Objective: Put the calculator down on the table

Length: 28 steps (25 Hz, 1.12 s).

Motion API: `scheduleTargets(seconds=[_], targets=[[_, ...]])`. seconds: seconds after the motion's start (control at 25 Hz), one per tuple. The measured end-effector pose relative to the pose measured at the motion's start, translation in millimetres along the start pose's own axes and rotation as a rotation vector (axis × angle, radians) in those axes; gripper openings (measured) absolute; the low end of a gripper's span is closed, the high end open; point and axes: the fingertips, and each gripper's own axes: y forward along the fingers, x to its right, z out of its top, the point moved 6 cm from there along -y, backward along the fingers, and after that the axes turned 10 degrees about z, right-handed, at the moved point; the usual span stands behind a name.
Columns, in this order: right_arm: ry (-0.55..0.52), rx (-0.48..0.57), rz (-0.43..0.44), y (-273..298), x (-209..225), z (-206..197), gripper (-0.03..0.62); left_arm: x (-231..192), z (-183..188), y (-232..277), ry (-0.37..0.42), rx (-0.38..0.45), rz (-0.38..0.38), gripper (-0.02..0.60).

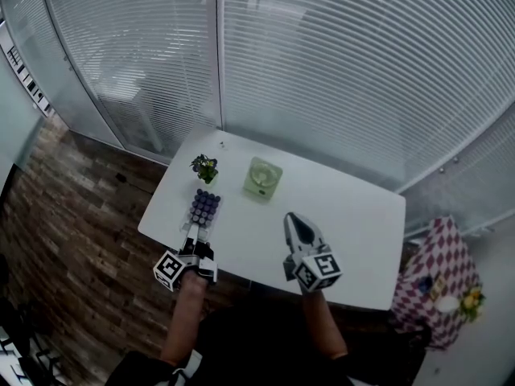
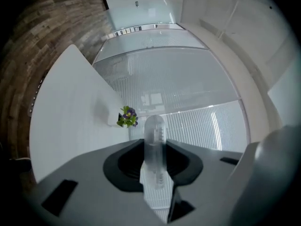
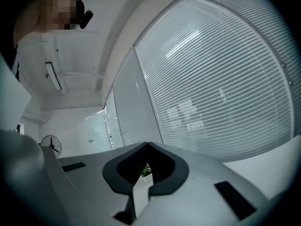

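At the left edge of the table (image 1: 354,215), left gripper (image 1: 194,233) clamped on the calculator (image 1: 204,206); right gripper (image 1: 291,218) closed, empty.

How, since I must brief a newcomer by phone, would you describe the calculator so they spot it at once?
Find the white table before the blinds, then its near left edge. There the left claw grips the calculator, a slab of dark round keys, unlike the flowering plant and pale green box beyond.
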Motion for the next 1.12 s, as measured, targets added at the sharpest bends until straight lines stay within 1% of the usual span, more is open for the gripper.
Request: scheduleTargets(seconds=[0.08, 0.24, 0.36, 0.68, 0.8, 0.88, 0.96, 1.12], targets=[[0.008, 0.006, 0.001, -1.0, 4.1, -2.0, 0.005, -15.2, -0.2, 2.4, 0.006, 0.001, 0.026, 0.100], [0.001, -0.029, -0.017, -1.6, 5.1, 0.8, 0.005, -45.4, 0.4, 12.0, 0.006, -0.007, 0.072, 0.098], [0.007, -0.023, -0.008, 0.2, 5.0, -0.3, 0.005, -67.2, 0.7, 22.8, 0.012, -0.023, 0.105, 0.100], [0.006, -0.048, -0.014, 1.7, 5.9, -1.8, 0.005, -120.9, -0.2, 54.5, -0.018, -0.077, 0.175, 0.100], [0.011, -0.051, -0.019, -0.8, 8.0, -6.0, 0.005, -140.8, -1.7, 66.6, -0.002, -0.095, 0.213, 0.100], [-0.003, -0.063, -0.032, -5.0, 9.8, -9.6, 0.005, -154.5, -4.2, 71.3, 0.014, -0.110, 0.249, 0.100], [-0.011, -0.072, -0.041, -8.5, 10.3, -11.7, 0.005, -164.6, -4.9, 74.6, 0.019, -0.117, 0.280, 0.100], [-0.016, -0.085, -0.056, -13.3, 11.9, -14.1, 0.005, -169.6, -4.2, 82.5, 0.022, -0.129, 0.291, 0.100]])
